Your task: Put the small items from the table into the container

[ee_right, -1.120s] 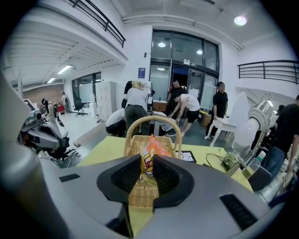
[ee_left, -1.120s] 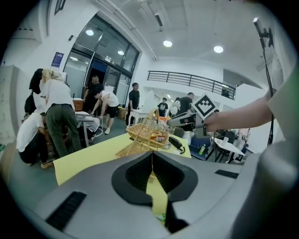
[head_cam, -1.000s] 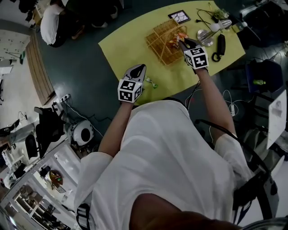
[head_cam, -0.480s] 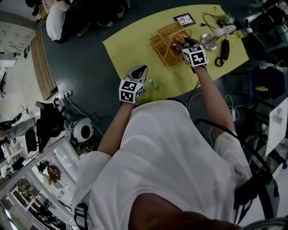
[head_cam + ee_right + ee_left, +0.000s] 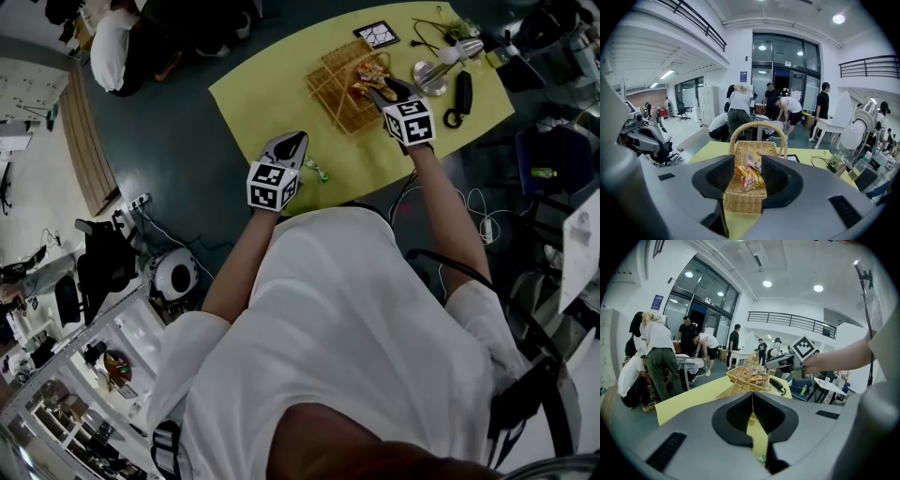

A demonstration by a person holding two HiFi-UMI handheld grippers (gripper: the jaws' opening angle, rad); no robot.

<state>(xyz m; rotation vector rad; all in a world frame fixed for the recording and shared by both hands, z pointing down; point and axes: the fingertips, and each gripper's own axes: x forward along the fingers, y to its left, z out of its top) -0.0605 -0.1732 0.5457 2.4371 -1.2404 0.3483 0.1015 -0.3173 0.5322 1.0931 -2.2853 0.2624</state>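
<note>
Right gripper (image 5: pixel 379 90): up at the wicker basket (image 5: pixel 339 82), jaws opening wide this very instant, nothing pinched between them (orange snack packets (image 5: pixel 748 177) lying loose inside the basket, framed in the gap).
Left gripper (image 5: pixel 294 142): jaws pressed tight together, just a hairline seam, nothing in them; held low over the yellow table (image 5: pixel 253 94), nose toward the basket.
Item left to fetch: one small green-wrapped piece (image 5: pixel 316 172) on the table, just beside the left gripper and well apart from the basket; also glimpsed under the closed jaws in the left gripper view.
Feel, at a guess: very light, probably a thin film wrapper, so likely slippery and quick to skid away under a sideways nudge; soft enough to take a firm squeeze, little to break.
Where to take hold: across the thick middle, most likely (ends too small to make out); jaws spread first, tips brought right down to the tabletop on either side, then closed.
Drop-off: basket upright, handle arched over an open top; release from above, beside the handle, looks simplest.
Far end of the table: black handset (image 5: pixel 459 97), metal bowl (image 5: pixel 427 77), marker card (image 5: pixel 380 34), cables; hard to say whether any counts as a small item.
</note>
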